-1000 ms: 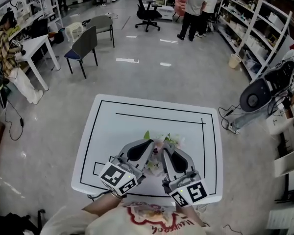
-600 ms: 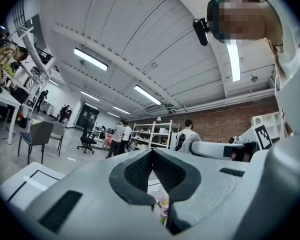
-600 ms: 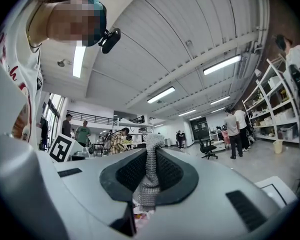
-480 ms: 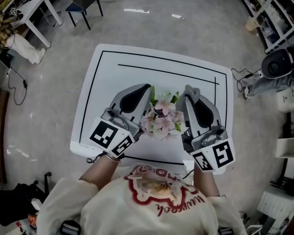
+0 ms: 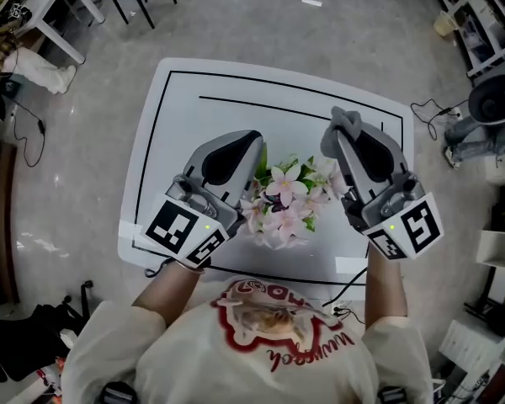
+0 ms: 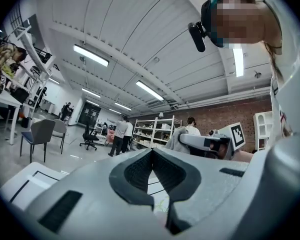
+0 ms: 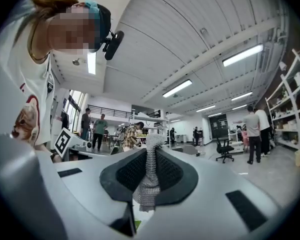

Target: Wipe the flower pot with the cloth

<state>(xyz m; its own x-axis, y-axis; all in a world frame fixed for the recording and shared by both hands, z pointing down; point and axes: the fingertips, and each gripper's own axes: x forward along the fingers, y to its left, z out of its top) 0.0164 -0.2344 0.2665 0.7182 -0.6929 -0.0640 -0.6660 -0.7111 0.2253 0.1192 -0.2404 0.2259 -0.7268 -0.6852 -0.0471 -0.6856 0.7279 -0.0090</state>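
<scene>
- Head view: the flower pot (image 5: 282, 204) stands close to the near edge of the white table (image 5: 236, 91), about at its middle; only its pink flowers show.
- Left gripper (image 5: 252, 137) is just left of the flowers, its jaws pressed together with nothing between them.
- Right gripper (image 5: 342, 126) is just right of the flowers and pinches the grey cloth (image 7: 149, 184), which sticks out past its tips.

A white table (image 5: 202, 112) with black lines stands on grey floor (image 5: 93, 82), a grey chair (image 6: 41, 132) nearby.
</scene>
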